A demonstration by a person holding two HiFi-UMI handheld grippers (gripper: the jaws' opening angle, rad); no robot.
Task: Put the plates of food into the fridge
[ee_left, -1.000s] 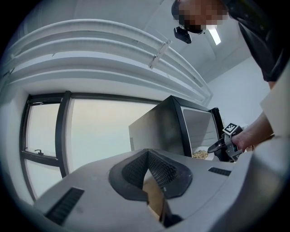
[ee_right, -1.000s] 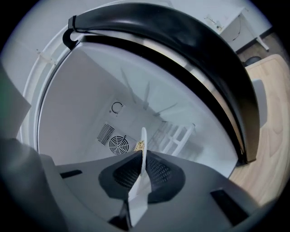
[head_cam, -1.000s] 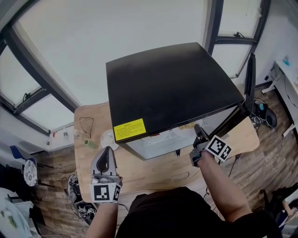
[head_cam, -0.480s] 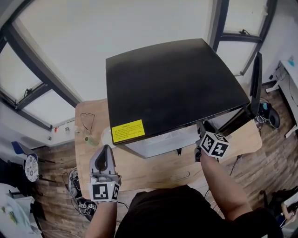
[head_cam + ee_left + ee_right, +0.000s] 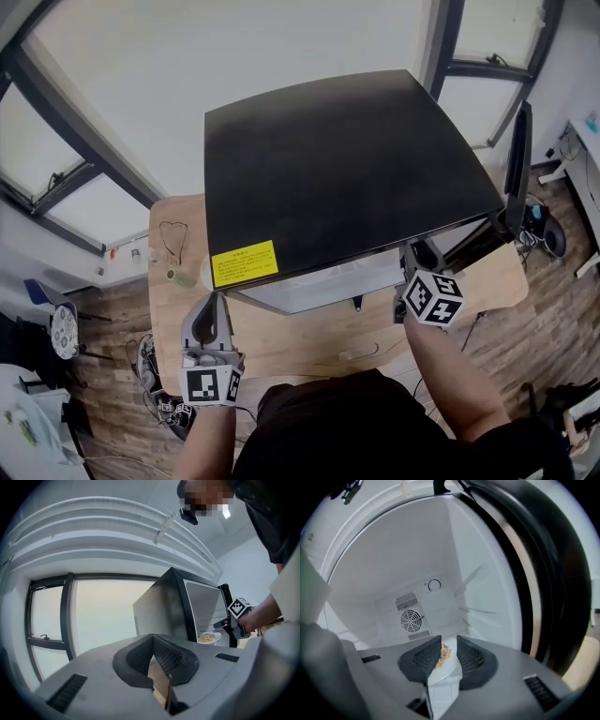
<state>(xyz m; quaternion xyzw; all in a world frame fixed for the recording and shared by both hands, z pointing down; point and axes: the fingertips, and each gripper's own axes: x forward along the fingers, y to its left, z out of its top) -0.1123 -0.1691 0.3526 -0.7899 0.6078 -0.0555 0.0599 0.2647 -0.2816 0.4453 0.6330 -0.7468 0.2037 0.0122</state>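
Black shirt — grey left tool, checkered cube

Looking down from my head, the fridge's black top hides its whole inside, and the print on its yellow label is too small to read. My right claw's jaws have just been opening; only a sliver of the plate shows between them. On the table, I can't identify the wire loop or the greenish thing.

Food plate inside open fridge
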